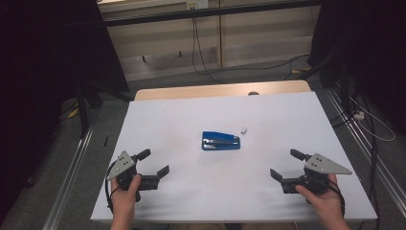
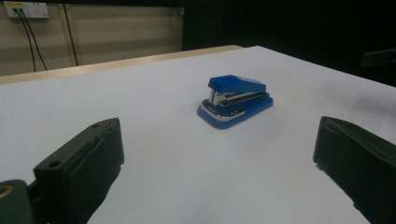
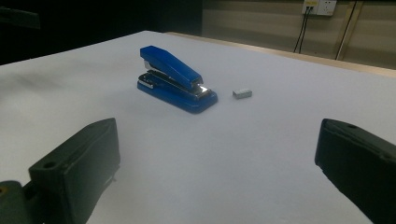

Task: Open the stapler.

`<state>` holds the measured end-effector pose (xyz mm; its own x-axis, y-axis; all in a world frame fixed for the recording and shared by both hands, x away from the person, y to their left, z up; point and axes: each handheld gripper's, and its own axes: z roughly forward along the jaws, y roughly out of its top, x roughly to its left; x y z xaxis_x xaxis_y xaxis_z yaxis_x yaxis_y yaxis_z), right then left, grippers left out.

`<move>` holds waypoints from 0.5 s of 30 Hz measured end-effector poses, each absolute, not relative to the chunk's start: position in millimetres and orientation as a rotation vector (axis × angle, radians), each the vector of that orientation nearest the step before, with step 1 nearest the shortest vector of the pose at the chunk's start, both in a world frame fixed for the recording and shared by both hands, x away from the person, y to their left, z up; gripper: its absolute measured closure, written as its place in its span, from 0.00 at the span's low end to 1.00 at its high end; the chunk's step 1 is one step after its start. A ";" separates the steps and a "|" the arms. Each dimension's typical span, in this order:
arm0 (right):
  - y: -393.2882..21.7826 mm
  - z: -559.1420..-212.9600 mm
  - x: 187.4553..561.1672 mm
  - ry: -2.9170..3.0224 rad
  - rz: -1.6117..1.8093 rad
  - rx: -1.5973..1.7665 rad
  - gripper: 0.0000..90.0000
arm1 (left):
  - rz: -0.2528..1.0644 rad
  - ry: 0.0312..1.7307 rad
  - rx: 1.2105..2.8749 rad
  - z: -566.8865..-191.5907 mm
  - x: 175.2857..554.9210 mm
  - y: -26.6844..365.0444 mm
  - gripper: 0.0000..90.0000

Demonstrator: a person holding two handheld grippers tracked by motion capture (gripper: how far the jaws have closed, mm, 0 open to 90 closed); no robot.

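Observation:
A small blue stapler (image 1: 220, 141) lies near the middle of the white table (image 1: 191, 110); in the left gripper view the stapler (image 2: 236, 100) sits ahead, in the right gripper view the stapler (image 3: 175, 79) sits ahead to the left. A little block of staples (image 1: 243, 129) rests just right of it, and the same staples (image 3: 242, 94) lie beside the stapler's near end. My left gripper (image 1: 154, 163) rests at the front left, open and empty. My right gripper (image 1: 286, 164) rests at the front right, open and empty. Both point inward toward the stapler, well short of it.
A wooden strip (image 1: 220, 89) borders the table's far edge. Cables (image 1: 201, 52) hang down the back wall and trail over the floor. Metal rails (image 1: 72, 167) run along both sides of the table. Dark curtains stand left and right.

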<state>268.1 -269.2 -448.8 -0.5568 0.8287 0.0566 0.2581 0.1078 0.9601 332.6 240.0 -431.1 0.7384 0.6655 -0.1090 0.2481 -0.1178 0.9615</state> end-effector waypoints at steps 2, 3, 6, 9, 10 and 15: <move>-268.6 -449.1 268.3 1.889 1.465 1.057 0.00 | 0.417 0.731 1.698 -431.1 332.6 239.7 0.02; -268.5 -449.2 268.6 1.890 1.465 1.055 0.00 | 0.417 0.730 1.698 -431.1 332.6 239.6 0.02; -268.0 -448.5 268.6 1.886 1.470 1.049 0.00 | 0.415 0.729 1.696 -431.3 332.9 239.2 0.02; -267.1 -448.9 269.0 1.893 1.476 1.058 0.00 | 0.414 0.733 1.692 -431.7 333.8 238.5 0.02; -267.0 -449.1 269.4 1.895 1.480 1.059 0.00 | 0.412 0.732 1.693 -431.7 334.3 238.4 0.02; -264.6 -448.2 271.6 1.889 1.494 1.065 0.00 | 0.417 0.731 1.697 -431.7 337.9 237.1 0.02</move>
